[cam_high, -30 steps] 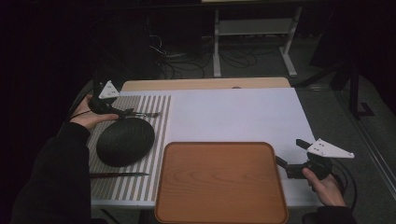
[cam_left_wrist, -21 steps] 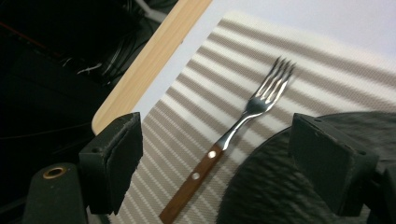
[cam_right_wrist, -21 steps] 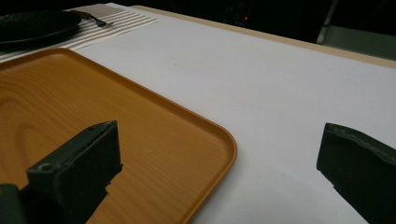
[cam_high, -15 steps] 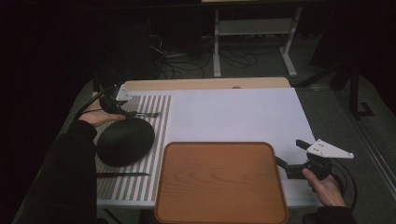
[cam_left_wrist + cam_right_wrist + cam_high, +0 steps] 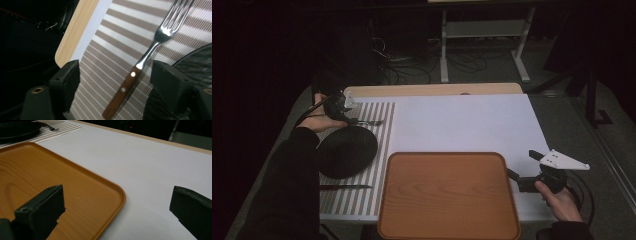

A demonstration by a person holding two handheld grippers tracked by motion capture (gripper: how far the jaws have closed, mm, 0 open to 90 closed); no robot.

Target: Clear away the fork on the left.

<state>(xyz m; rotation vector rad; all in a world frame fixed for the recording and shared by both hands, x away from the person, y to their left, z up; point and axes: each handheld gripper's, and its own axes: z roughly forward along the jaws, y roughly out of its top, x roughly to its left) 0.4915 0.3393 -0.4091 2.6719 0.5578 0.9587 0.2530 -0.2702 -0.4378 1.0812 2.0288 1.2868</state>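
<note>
dark floor and cables surround a white worktop (image 5: 462,122) with a striped placemat (image 5: 362,200) on its left side. at far left, the left tool (image 5: 343,107) is spread wide over the mat, its jaws on either side of a wooden-handled fork (image 5: 140,66) without touching it. just beside the fork lies a black plate (image 5: 347,151), and a knife (image 5: 344,187) rests nearer the front edge. a wooden tray (image 5: 447,195) sits at centre front. at right, the right tool (image 5: 524,170) is spread open just beside the tray's corner, holding nothing.
</note>
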